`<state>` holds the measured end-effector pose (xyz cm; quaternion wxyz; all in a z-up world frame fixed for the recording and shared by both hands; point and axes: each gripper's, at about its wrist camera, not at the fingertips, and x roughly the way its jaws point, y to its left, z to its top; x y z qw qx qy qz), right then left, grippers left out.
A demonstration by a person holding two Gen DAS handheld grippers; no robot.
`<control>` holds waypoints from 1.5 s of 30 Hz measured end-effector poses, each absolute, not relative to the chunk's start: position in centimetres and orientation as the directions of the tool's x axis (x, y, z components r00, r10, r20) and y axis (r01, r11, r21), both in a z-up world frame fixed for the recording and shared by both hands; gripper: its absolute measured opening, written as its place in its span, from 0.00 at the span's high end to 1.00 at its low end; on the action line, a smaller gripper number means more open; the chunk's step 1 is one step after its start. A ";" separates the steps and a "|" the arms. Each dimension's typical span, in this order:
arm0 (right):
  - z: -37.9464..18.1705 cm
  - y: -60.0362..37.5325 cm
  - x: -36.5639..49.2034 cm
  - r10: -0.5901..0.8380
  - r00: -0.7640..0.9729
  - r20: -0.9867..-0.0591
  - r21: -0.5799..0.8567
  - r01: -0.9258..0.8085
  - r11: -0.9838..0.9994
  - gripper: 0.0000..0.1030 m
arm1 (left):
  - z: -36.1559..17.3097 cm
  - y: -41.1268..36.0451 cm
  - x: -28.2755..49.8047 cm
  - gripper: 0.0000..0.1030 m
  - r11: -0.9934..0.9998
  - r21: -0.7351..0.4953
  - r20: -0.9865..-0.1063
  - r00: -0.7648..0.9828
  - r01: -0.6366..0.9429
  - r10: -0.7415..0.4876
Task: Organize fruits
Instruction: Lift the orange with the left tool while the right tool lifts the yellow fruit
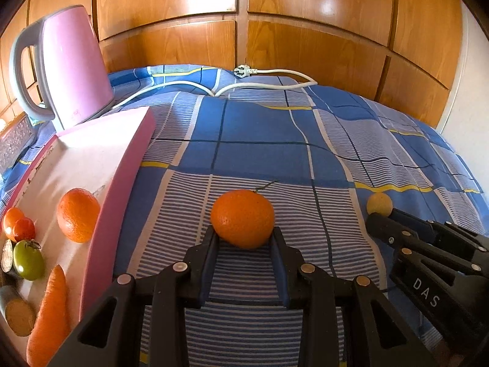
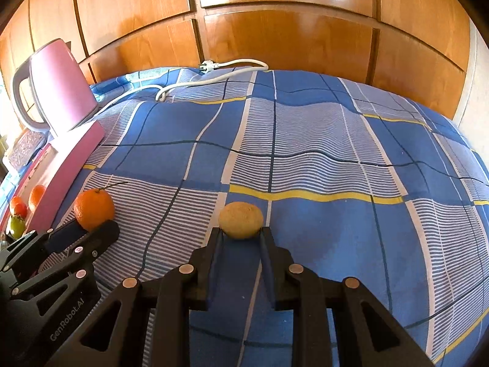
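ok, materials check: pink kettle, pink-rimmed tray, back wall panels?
Tall pink kettle with grey handle: looks like moulded plastic, satin; soft dull sheen, no sharp reflections. It could be coated metal.
Shallow pink-rimmed tray with white floor: probably painted board or card, matte; flat colour, crisp square edges, no glare.
Orange-brown wall panels: wood or veneer, glossy lacquer; visible grain and bright window highlights.

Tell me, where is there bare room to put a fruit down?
The cloth is bare between the cord and the two fruits: orange, yellow fruit. The pink tray is crowded at its near end, bare toward the kettle.
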<state>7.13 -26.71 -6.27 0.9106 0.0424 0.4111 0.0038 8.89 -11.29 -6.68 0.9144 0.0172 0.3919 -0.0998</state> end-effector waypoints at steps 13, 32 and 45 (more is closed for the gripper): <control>-6.2 -26.4 7.1 0.019 0.666 -0.746 0.064 0.043 0.997 0.76 | -6.7 -11.1 8.9 0.67 0.979 -0.055 -0.715 0.676 0.199 -0.177; -6.1 -27.1 6.5 0.050 0.681 -0.731 0.113 0.048 0.993 0.76 | -6.4 -11.2 8.6 0.68 0.976 -0.057 -0.722 0.666 0.210 -0.185; -5.7 -28.5 2.6 0.091 0.699 -0.710 0.191 0.067 0.979 0.86 | -6.1 -10.6 6.1 0.69 0.962 -0.070 -0.727 0.647 0.263 -0.229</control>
